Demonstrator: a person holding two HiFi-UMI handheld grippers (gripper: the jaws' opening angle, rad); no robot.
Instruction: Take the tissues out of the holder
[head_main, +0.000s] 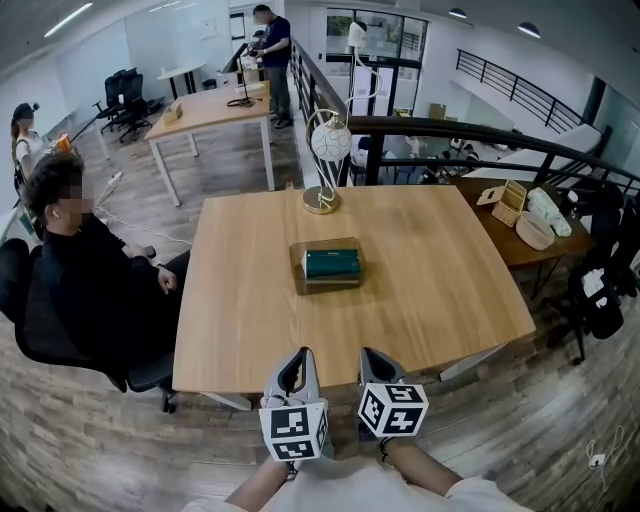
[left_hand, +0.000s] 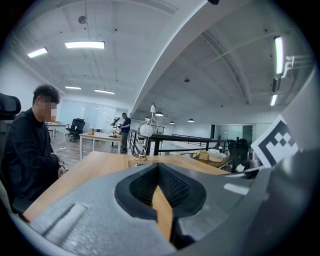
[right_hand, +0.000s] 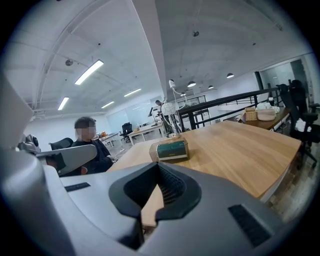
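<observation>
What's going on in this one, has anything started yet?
A person holds the left gripper and the right gripper over the near edge of a wooden table. Both are shut with nothing in them. The clear tissue holder, with a green tissue pack inside, sits untouched mid-table, ahead of both. Another person sits at the table's left side.

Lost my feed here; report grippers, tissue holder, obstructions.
Left gripper, right gripper shut, empty, at table near edge. Tissue holder mid-table, untouched. Nothing between; globe ornament beyond it.
</observation>
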